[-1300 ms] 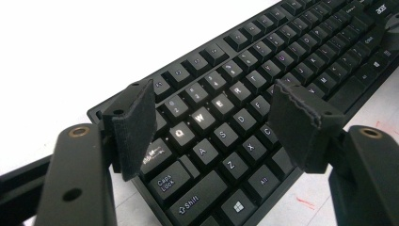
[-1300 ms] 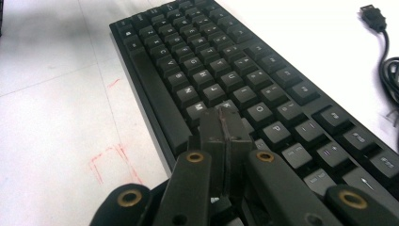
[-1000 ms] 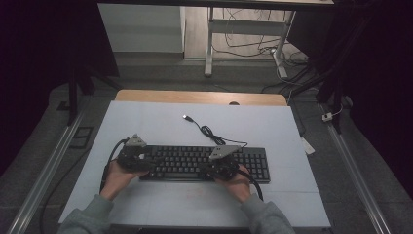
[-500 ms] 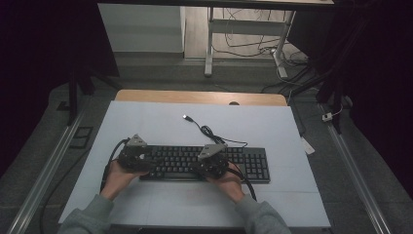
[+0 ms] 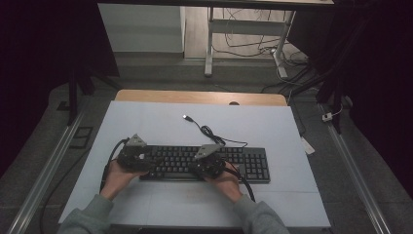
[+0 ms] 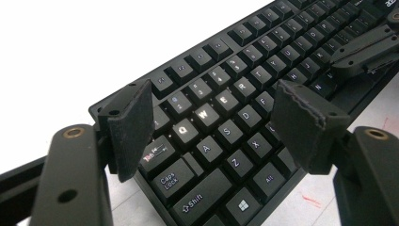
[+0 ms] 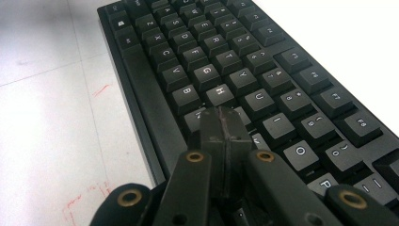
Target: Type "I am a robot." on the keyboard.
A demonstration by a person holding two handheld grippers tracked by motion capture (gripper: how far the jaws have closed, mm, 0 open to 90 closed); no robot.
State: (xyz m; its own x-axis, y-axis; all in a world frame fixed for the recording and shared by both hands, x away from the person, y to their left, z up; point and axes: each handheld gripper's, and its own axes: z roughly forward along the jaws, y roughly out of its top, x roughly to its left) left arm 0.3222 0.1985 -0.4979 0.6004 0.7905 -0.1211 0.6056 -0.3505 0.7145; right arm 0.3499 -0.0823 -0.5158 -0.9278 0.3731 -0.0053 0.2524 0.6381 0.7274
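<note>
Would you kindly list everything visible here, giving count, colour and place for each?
keyboard: one, black, near the front of the table, under both grippers
cable: one, black, trailing from the keyboard toward the table's middle, ending in a USB plug
table: one, pale blue-grey top with a wooden far edge
desk frame: one, light grey, on the floor beyond the table
left gripper: one, black, jaws open above the Q-W-A-S keys
right gripper: one, black, jaws shut, tip at the keys near H and J
sleeves: two, grey-green, at the bottom edge

Left gripper [image 5: 144,159] jaws wide apart, right gripper [image 5: 197,164] jaws pressed together
</note>
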